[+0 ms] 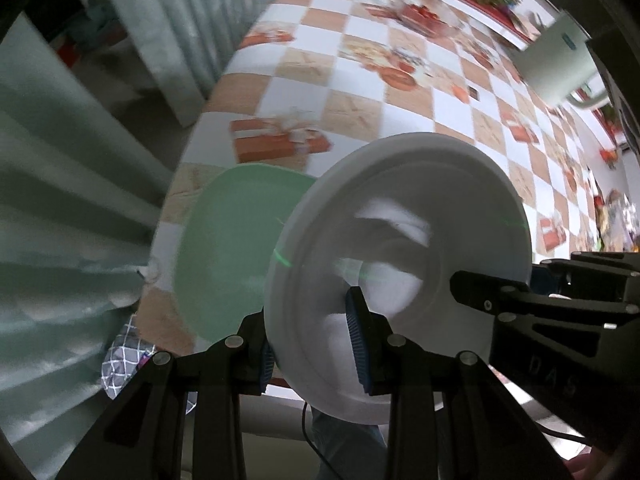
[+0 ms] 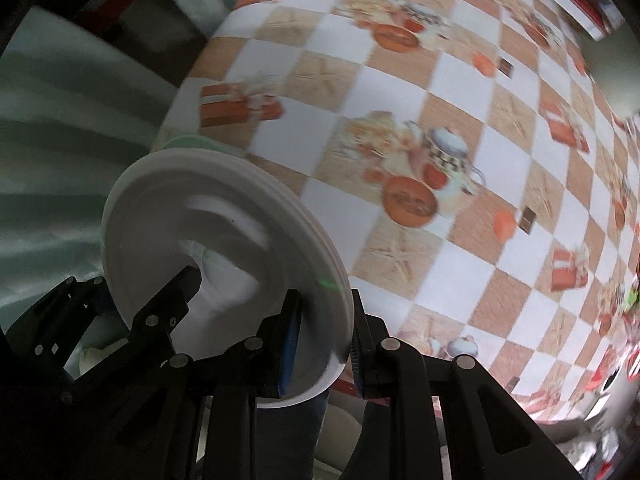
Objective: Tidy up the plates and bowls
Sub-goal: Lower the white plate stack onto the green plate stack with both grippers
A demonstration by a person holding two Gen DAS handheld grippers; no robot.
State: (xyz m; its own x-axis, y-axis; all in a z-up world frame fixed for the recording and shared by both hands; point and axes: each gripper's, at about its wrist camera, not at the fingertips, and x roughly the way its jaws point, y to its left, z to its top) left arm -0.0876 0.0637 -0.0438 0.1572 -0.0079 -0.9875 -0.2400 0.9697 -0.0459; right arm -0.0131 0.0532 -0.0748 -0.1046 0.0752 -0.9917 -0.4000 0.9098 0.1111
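Nearest, left gripper (image 1: 316, 344): fingers drawn close, blue pads on either face of the white plate's (image 1: 404, 216) near rim, clamped on it. Right gripper (image 2: 324, 332): fingers narrowed likewise, pads pinching the same plate (image 2: 224, 216) at its opposite edge; in the right wrist view the rim looks layered, perhaps a stack, hard to tell through blur. Each gripper visible in the other's view as a black frame beside the plate: the right one (image 1: 520, 304) at the right in the left wrist view, the left one (image 2: 132, 304) at the lower left in the right wrist view. Plate tilted, raised clear of the table (image 1: 400, 92), carried between both grippers over its near edge.

Just behind the plate, a green plate (image 1: 224, 256) lying flat on the checked cloth near the table's left edge, partly hidden; only a sliver (image 2: 188, 142) seen from the right.

Further off, bare checked cloth with printed teapots and gift boxes. Beyond the table's left edge, a pale green curtain (image 1: 60, 184). At the far right, a pale grey container (image 1: 560, 60), blurred.
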